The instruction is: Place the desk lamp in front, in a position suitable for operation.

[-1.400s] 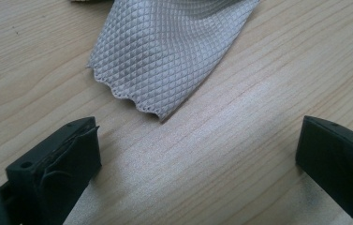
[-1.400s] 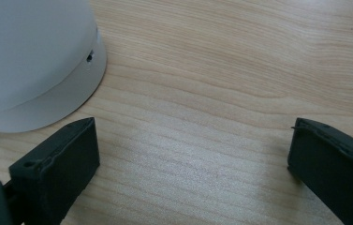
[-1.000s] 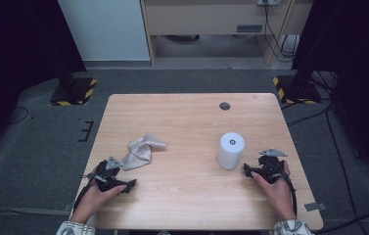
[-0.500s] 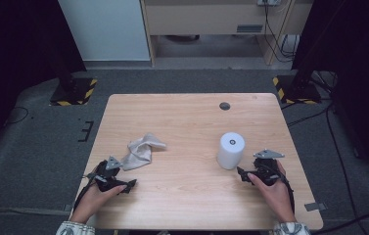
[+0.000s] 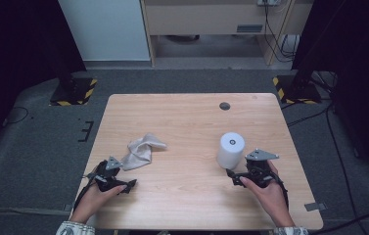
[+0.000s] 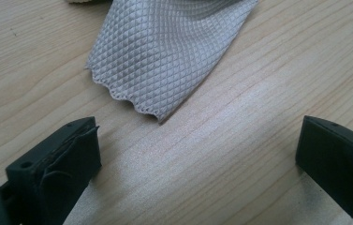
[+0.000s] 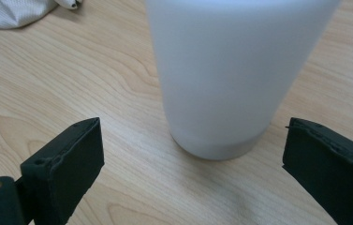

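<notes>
**White cylinder straight ahead of right jaws, cloth ahead of left**

White matte plastic cylinder [image 5: 230,150] stood upright on the pale wood-grain table [image 5: 182,117], right half, long axis vertical. My right gripper [image 5: 246,177] sat just on the near side of it, jaws spread wide and empty. In the right gripper view the white cylinder [image 7: 232,75] was centred between the two black jaws but not yet touching either; its base was a bit ahead of the tips. So I judged the next move was a short push forward, then a squeeze. The grey diamond-weave cloth [image 5: 140,151] lay crumpled on the left half, with its scalloped corner [image 6: 132,101] just ahead of my left gripper [image 5: 116,182], also spread open and holding nothing. Right hand was clearly nearer the cylinder; left was well apart from it.
</notes>
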A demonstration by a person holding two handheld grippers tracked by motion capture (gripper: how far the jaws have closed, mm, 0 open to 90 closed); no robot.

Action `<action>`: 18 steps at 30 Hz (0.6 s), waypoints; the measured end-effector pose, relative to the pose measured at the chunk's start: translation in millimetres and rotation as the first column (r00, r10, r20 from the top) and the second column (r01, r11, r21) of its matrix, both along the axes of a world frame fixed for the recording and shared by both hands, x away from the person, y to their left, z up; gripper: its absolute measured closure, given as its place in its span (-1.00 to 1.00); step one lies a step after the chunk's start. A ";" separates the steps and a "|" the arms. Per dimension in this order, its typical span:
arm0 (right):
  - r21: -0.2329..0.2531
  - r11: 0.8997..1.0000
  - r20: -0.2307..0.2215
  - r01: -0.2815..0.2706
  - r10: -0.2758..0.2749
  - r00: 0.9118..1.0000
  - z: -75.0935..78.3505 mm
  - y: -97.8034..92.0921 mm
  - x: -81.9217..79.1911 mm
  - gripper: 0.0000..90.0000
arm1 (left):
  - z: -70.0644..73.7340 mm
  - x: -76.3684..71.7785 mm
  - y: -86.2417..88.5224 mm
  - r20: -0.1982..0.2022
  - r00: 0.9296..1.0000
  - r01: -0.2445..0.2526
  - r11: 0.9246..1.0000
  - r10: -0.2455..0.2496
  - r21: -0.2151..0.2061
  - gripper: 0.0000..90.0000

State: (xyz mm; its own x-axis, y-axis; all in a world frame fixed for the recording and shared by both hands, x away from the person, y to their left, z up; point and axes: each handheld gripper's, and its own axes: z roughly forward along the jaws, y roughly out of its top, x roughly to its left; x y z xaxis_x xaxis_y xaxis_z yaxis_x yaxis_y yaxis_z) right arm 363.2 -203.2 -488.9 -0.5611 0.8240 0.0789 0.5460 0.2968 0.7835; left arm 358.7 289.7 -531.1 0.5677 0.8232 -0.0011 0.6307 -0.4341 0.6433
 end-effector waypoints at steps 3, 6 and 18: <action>-0.002 1.000 0.024 -0.003 0.003 1.000 5.7 3.2 -0.2 -0.87 | 0.0 0.0 0.0 0.000 1.000 0.000 1.000 0.000 0.000 -1.00; 0.010 1.000 0.038 0.002 -0.002 0.999 14.3 5.2 2.9 -0.87 | 0.0 0.0 0.0 0.001 1.000 0.000 1.000 0.000 0.000 -1.00; -0.051 0.999 0.052 0.013 -0.010 0.999 27.2 13.8 41.0 -0.89 | -0.3 -0.4 -0.1 0.003 1.000 -0.003 1.000 0.003 -0.002 -1.00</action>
